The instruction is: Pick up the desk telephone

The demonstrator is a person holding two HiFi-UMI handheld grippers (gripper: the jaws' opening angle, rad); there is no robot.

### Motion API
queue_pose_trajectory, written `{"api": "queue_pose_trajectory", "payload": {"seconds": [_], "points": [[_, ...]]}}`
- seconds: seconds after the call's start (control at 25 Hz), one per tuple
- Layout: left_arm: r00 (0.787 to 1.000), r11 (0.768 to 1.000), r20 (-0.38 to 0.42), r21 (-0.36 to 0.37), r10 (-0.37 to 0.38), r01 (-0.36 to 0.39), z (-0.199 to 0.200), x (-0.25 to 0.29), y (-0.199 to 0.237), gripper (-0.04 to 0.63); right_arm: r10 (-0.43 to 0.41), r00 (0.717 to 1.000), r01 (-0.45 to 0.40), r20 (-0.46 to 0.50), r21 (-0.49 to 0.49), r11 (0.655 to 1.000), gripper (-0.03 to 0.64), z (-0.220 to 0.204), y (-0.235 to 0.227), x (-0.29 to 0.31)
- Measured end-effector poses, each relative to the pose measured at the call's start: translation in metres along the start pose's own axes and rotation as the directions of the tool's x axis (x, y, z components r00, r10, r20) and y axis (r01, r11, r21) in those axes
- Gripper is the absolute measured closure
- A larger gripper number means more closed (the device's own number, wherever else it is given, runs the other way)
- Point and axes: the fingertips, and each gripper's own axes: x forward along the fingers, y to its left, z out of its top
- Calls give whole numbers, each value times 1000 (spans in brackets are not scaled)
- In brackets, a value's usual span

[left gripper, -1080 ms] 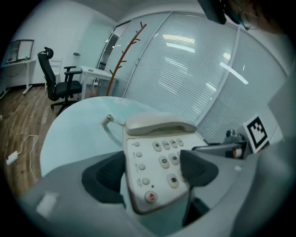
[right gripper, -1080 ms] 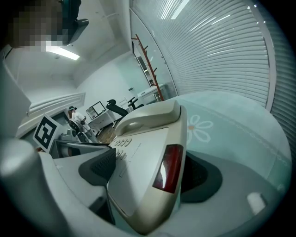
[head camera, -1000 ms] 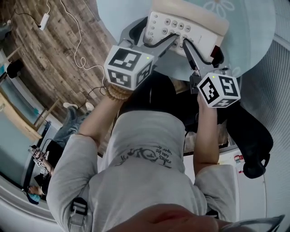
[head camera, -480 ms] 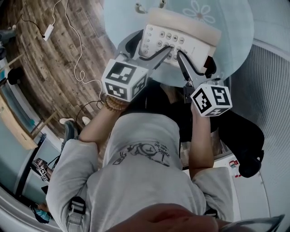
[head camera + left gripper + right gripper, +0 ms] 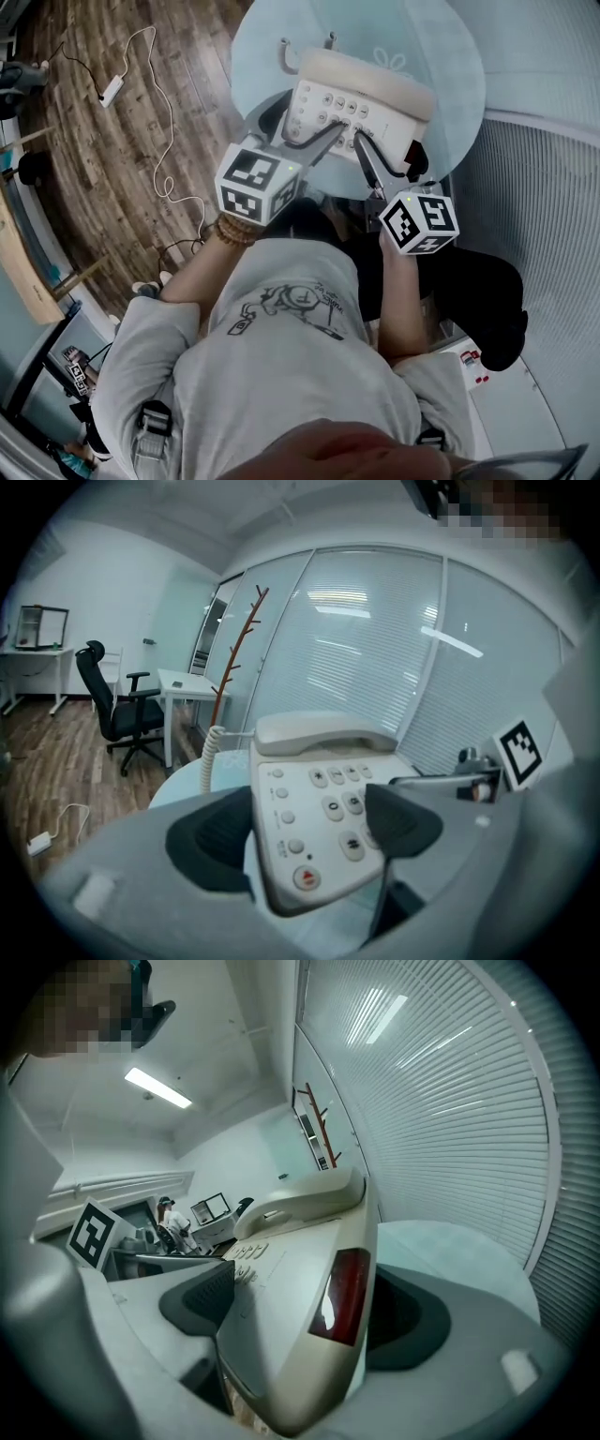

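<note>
A beige desk telephone (image 5: pixel 361 98) with its handset (image 5: pixel 367 71) on the cradle is over a round glass table (image 5: pixel 450 56). My left gripper (image 5: pixel 305 136) is shut on its front left part, one finger on the keypad and the other at the left edge. In the left gripper view the dark pads (image 5: pixel 211 841) flank the telephone (image 5: pixel 319 799), whose front edge is tilted up. My right gripper (image 5: pixel 389 159) is shut on the front right corner. In the right gripper view the telephone (image 5: pixel 291 1269) fills the gap between that gripper's pads (image 5: pixel 398 1321).
A coiled cord (image 5: pixel 211 757) runs off the phone's back left. Behind the table stand a coat rack (image 5: pixel 239 658), a white desk (image 5: pixel 183 682), an office chair (image 5: pixel 117 710) and a blind-covered glass wall (image 5: pixel 375 639). A power strip (image 5: pixel 112 91) with its cable lies on the wooden floor.
Both grippers keep their hold on the telephone. The head view has pulled back, so the phone and grippers sit lower and smaller, and more of the round table shows.
</note>
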Motion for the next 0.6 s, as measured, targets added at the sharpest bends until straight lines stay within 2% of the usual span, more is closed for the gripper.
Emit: {"api": "queue_pose_trajectory", "payload": {"seconds": [0.2,0.4,0.6], "points": [[999,1000,40,19,5,-5,31,-29,-12,219,10,999,-9,34,-22,1000,195,29,27,-19],[998,1000,58,17,0,-1,45,-66,-38,219,6,998,-4,58,-33,999,193,44,55,-54],[994,999,111,50,4,-10,57,-84,-60,219,22,993,-15,113,-59,998,193,56,66,-78]]}}
